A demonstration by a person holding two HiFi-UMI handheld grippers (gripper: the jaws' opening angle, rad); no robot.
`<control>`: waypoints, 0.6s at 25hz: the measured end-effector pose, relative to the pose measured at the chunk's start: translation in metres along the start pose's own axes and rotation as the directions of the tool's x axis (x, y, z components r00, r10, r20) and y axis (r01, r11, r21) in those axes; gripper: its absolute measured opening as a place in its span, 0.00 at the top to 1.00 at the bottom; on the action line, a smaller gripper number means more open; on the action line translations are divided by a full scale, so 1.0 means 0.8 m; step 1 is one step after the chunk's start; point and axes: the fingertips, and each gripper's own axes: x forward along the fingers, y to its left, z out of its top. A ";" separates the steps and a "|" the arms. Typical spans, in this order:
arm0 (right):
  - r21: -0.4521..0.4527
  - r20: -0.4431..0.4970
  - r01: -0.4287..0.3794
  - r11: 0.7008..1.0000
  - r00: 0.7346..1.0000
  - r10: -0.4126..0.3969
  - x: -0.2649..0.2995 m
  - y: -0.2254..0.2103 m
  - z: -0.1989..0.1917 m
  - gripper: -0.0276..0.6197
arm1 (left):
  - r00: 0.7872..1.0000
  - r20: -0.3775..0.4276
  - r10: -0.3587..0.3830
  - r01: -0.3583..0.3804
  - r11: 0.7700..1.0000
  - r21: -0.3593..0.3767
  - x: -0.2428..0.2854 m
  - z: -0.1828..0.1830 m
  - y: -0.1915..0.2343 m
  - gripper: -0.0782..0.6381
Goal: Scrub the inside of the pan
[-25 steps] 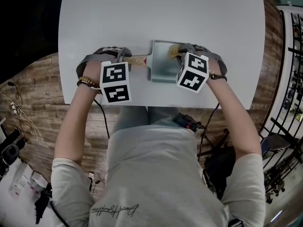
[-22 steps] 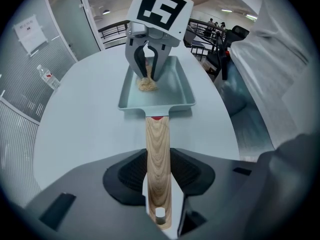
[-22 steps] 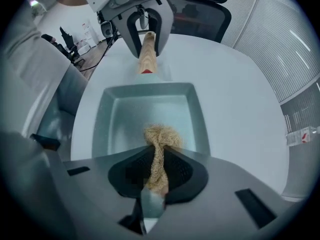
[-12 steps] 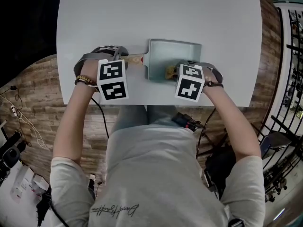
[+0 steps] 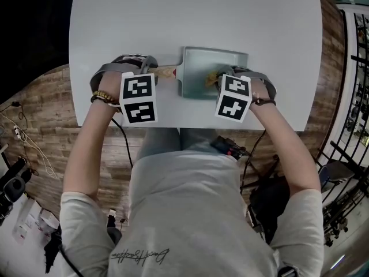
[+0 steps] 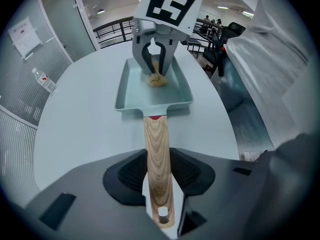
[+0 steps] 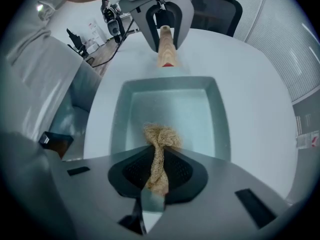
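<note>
Pan (image 7: 172,106) lies flat on the white table (image 5: 144,27), close to the edge nearest my body, with its wooden handle (image 6: 156,149) pointing to my left. My left gripper (image 6: 159,184) is clamped on that handle near its end and holds the pan down. My right gripper (image 7: 157,171) is clamped on a tan fibrous scrubber (image 7: 161,136), and the free tuft of it touches the pan floor near the wall opposite the handle. So I judge the scrubbing is in progress, not finished. The floor looks pale and wet-shiny with a few small specks, and I cannot tell which parts are already done. The strip near the handle, the corners and the inner walls I would count as remaining work.

Around the pan the table carries nothing else that I can see. Only the pan walls limit my strokes. Beyond the table are a dark chair (image 7: 210,6) and the wooden floor (image 5: 40,131) with cables.
</note>
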 end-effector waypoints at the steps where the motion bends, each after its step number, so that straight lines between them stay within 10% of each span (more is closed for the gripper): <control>1: -0.006 -0.003 0.030 1.000 1.000 -0.030 -0.001 -0.012 -0.002 0.85 | 1.000 0.000 -0.001 0.001 1.000 0.001 -0.001 0.000 -0.001 0.69; 15: -0.004 -0.011 0.211 0.978 0.978 -0.211 -0.008 -0.081 -0.013 0.85 | 1.000 0.012 0.005 -0.005 1.000 -0.023 -0.002 0.003 -0.002 0.69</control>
